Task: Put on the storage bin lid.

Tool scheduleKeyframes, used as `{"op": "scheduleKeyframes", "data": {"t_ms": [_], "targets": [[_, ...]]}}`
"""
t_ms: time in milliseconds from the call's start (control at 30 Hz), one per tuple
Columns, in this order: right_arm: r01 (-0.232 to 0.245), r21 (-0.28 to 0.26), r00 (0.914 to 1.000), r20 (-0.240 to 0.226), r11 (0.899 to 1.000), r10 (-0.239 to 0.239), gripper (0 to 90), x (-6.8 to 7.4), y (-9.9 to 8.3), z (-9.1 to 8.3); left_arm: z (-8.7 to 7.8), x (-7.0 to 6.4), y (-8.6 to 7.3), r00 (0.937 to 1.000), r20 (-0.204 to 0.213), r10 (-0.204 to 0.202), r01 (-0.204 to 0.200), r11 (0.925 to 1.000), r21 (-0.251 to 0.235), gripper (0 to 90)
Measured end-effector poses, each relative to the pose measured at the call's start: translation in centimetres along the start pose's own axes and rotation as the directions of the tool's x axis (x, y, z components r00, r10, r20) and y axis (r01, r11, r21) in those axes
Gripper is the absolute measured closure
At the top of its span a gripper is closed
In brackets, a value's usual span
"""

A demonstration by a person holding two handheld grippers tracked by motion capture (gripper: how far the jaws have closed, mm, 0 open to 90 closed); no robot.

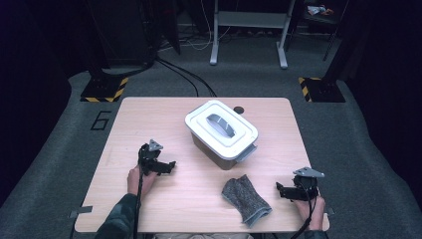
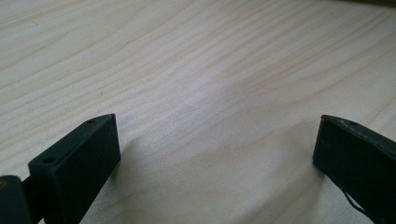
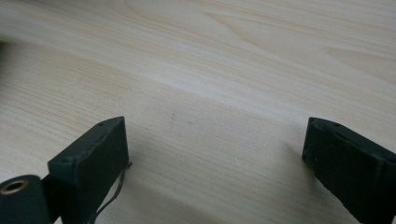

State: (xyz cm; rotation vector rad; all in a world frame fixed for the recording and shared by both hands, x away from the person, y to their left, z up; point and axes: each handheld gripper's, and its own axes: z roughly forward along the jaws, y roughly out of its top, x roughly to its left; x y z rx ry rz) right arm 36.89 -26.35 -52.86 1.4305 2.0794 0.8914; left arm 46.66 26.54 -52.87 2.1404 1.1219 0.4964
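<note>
The bench is a pale wooden top, and both grippers rest low over its near half with bare wood under them.

The box is the biggest thing on it: a white, lidded container with a grey oval patch on the lid and a grey latch on its near end. It stands ahead of both grippers, to the right of the left gripper and to the left of the right one, well apart from each.

The glove is a grey knitted piece lying flat on the wood, nearer the person than the box. It lies just to the left of the right gripper, near it without touching, and well to the right of the left gripper.

The left gripper is held in the person's left hand and points towards the right. In the left gripper view its jaws stand wide apart, released, with only wood grain between them.

The right gripper sits in the right hand and points left, towards the glove. In the right gripper view its jaws are likewise spread wide, with nothing between them but the bench.

A small dark disc lies on the far edge, beyond the box.
</note>
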Motion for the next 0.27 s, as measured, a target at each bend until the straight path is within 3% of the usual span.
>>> {"op": "scheduleKeyframes", "data": {"t_ms": [267], "targets": [[-0.010, 0.017, 0.9999, -0.007, 1.000, 0.010, 1.5, -0.08, 0.09, 0.21, -0.02, -0.01, -0.01, 1.0000, -0.001, -0.001, 0.001, 1.0000, 0.001, 0.3]]}}
